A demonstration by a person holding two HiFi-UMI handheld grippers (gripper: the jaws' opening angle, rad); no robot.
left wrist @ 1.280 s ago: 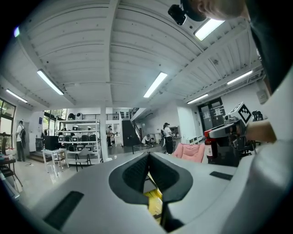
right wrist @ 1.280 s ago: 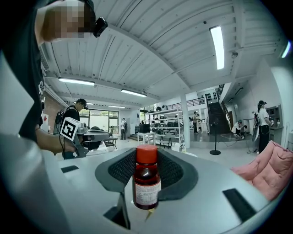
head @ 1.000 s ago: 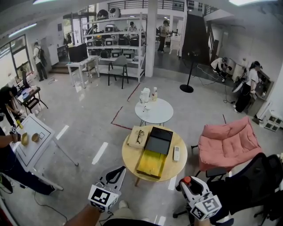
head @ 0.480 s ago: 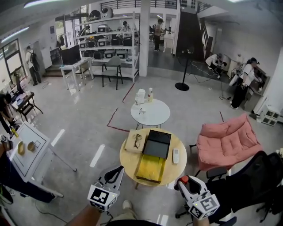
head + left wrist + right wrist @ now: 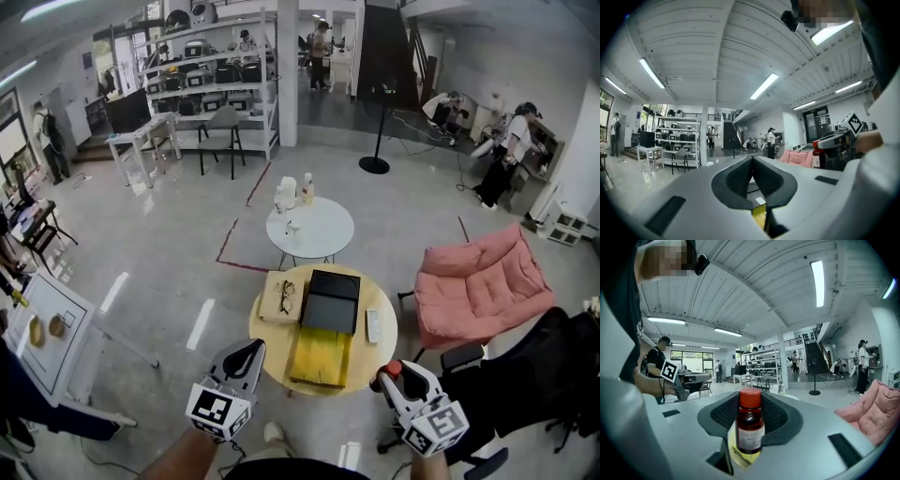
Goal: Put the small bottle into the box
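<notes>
Standing upright in the right claw (image 5: 750, 417), gripped at its body, the small bottle (image 5: 750, 430) is held short of the box (image 5: 323, 349) on the round desk (image 5: 385, 336); it is judged light, rigid, slippery. The left claw (image 5: 752, 177) is closed, empty.

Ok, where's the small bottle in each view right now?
Head view: small bottle at bottom right, red cap showing, in the right gripper.
Left gripper view: small bottle at far right, mid-height, upright.
Right gripper view: small bottle at bottom centre, clamped between the jaws.
Shared landmark: pink armchair.
</notes>
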